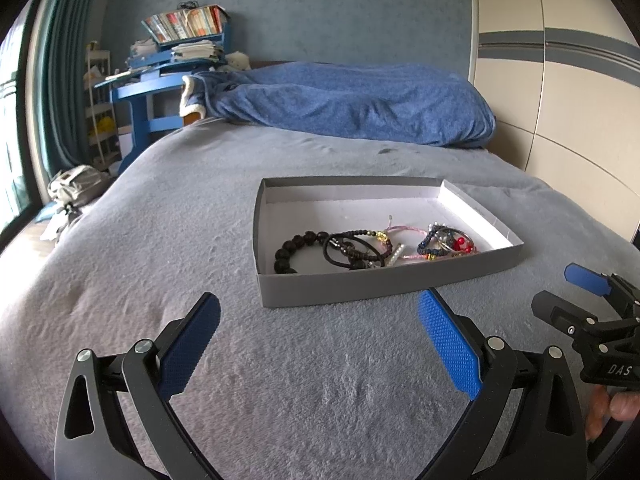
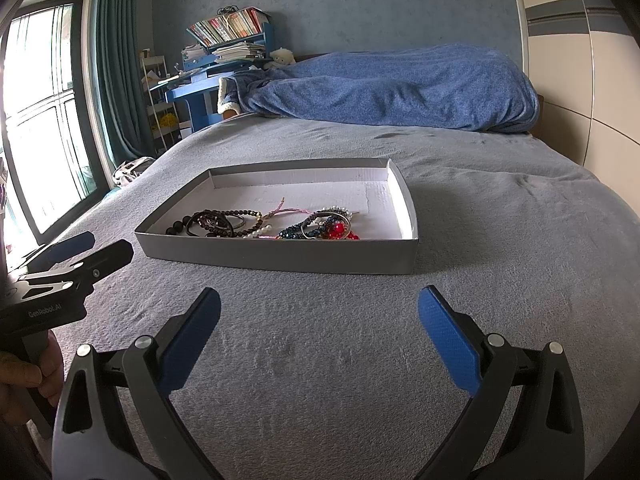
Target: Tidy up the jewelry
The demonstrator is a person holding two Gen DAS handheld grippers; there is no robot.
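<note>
- A shallow grey cardboard tray (image 1: pixel 276 294) with a white floor sits on the grey bedspread (image 1: pixel 160 220), right of centre in the left wrist view and centre-left in the right wrist view.
- The jewelry is bunched along the tray's near side: a black beaded bracelet (image 1: pixel 290 250) at the left end, dark elastic bands (image 1: pixel 342 250) tangled beside it, a pink cord (image 1: pixel 404 234) in the middle, and a blue and red beaded cluster (image 1: pixel 450 242) at the right end.
- The far half of the tray shows only bare white lining.
- The left gripper (image 1: pixel 320 344) hangs over the bedspread at the bottom of its own view, short of the tray; its blue-padded tongs are spread wide and hold nothing.
- The right gripper (image 2: pixel 320 344) sits likewise at the bottom of its view, tongs spread wide, nothing between them, the tray's near wall ahead.
- Each tool shows at the other view's edge, with part of a hand on its grip.
- A rumpled blue blanket (image 2: pixel 400 88) lies across the upper middle of the frame; a blue desk (image 2: pixel 196 96) piled with books stands upper left, by a green curtain (image 2: pixel 120 60).
</note>
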